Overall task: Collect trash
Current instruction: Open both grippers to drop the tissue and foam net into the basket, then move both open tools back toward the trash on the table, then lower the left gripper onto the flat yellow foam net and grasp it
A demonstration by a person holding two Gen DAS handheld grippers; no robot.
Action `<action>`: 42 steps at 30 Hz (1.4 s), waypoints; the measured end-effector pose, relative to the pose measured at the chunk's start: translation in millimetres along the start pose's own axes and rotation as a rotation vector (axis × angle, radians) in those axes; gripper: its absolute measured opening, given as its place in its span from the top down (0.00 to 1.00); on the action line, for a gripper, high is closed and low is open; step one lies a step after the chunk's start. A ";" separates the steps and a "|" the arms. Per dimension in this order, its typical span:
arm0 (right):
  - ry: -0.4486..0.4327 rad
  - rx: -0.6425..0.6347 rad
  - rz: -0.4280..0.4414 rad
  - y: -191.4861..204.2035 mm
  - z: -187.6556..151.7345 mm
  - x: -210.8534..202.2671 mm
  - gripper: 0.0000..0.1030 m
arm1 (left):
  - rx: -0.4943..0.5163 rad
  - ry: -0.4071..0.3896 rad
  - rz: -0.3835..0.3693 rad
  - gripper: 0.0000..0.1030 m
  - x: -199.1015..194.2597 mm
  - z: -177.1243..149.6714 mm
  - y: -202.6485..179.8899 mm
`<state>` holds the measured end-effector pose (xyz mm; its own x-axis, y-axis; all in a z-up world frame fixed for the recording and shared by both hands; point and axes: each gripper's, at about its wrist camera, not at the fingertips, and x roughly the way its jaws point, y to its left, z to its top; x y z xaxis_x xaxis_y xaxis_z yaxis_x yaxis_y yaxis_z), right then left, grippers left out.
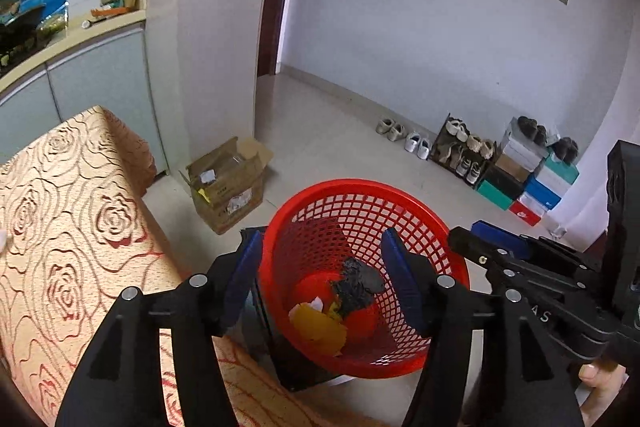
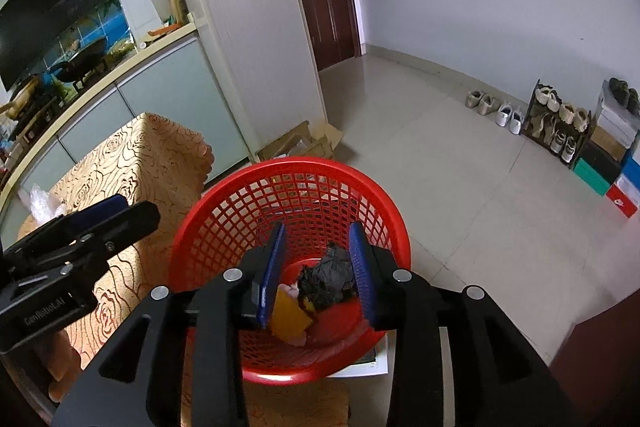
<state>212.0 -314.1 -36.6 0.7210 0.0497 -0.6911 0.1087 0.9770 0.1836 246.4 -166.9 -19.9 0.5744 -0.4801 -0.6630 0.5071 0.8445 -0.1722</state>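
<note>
A red mesh basket (image 1: 360, 187) (image 2: 288, 163) stands beside the table, and both grippers hover over it. On its bottom lie a crumpled black piece of trash (image 1: 358, 283) (image 2: 328, 279), a yellow-orange piece (image 1: 320, 331) (image 2: 288, 315) and a small white scrap. My left gripper (image 1: 320, 243) (image 2: 134, 209) is open above the basket's left side with nothing between its blue pads. My right gripper (image 2: 317, 233) (image 1: 476, 235) is open over the middle, its pads clear of the trash below.
A table with a gold rose-patterned cloth (image 1: 72, 219) (image 2: 148, 155) is on the left and carries a clear plastic bag (image 2: 40, 203). An open cardboard box (image 1: 228, 183) sits on the floor behind the basket. A shoe rack (image 1: 464, 151) and stacked shoeboxes line the far wall.
</note>
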 end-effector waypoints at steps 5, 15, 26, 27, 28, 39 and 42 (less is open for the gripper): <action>-0.062 -0.024 -0.014 7.8 -2.8 -21.4 0.59 | 0.006 -0.036 0.034 0.40 -21.3 -4.0 2.1; -0.171 -0.109 0.000 42.3 -12.9 -57.5 0.49 | 0.018 -0.119 0.137 0.38 -77.2 -23.2 15.9; -0.196 -0.182 0.096 93.7 -27.8 -79.1 0.49 | -0.025 -0.221 0.267 0.33 -153.3 -55.5 48.6; -0.195 -0.191 0.105 98.8 -29.6 -80.0 0.49 | -0.031 -0.227 0.278 0.33 -159.1 -58.7 52.4; -0.194 -0.202 0.117 105.7 -31.9 -81.0 0.49 | -0.038 -0.233 0.291 0.33 -164.9 -62.6 55.9; -0.180 -0.298 0.246 175.3 -54.3 -94.1 0.49 | -0.145 -0.244 0.463 0.32 -234.7 -124.3 117.1; -0.177 -0.324 0.272 190.1 -59.6 -98.4 0.49 | -0.178 -0.227 0.507 0.32 -250.9 -145.6 137.4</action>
<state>120.9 -120.8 24.7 0.8026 0.3046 -0.5129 -0.3003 0.9492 0.0938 78.3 104.2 16.7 0.8507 -0.0280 -0.5249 0.0284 0.9996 -0.0074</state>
